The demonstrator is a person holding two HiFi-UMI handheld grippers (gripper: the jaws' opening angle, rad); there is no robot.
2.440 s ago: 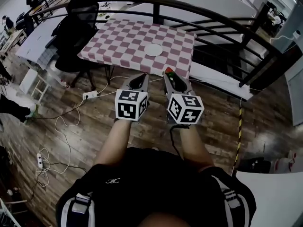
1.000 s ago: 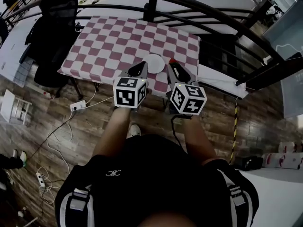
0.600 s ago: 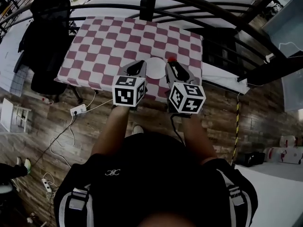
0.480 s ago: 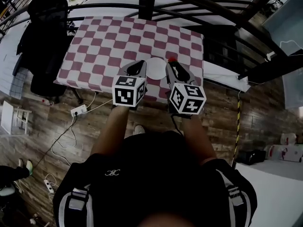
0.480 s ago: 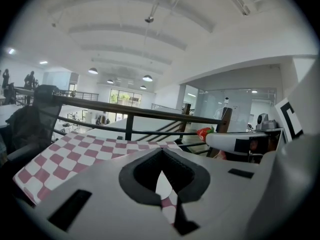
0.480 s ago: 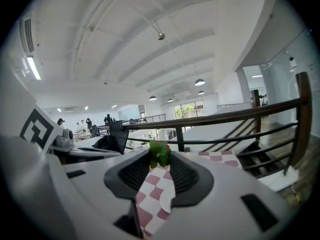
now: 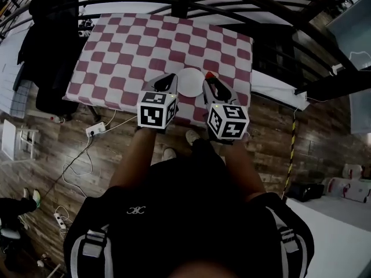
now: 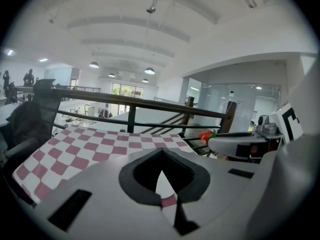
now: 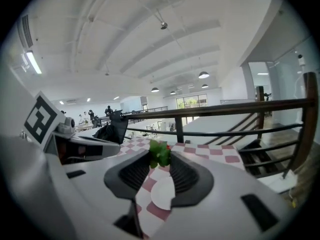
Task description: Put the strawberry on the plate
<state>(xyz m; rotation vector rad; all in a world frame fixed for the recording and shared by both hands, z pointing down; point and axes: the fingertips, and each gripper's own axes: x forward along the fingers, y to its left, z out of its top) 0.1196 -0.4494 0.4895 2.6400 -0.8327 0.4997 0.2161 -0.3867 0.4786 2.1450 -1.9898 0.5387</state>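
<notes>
Right gripper (image 9: 159, 164) was closed partway on the strawberry (image 9: 159, 152), its two ribbed pads pressing the fruit from either side at the very tips. The strawberry's long axis ran along the line the gripper pointed. The green leafy cap faced back toward the gripper's camera, and the red body pointed forward, away from the person. In the right gripper view the leaves hid nearly all of the fruit, with only a sliver of red showing at their right edge. In the left gripper view it looked like a small bright red berry with a green tuft at its rear.

From the head view the strawberry was held above the near part of the counter (image 7: 127, 45), which was covered in a red-and-white checked cloth. It was just beside the right rim of the round white plate (image 7: 189, 80). Whether it hung over the plate itself could not be told.

Left gripper (image 8: 161, 153) was on the other side of the plate. Its tips met with nothing between them.
</notes>
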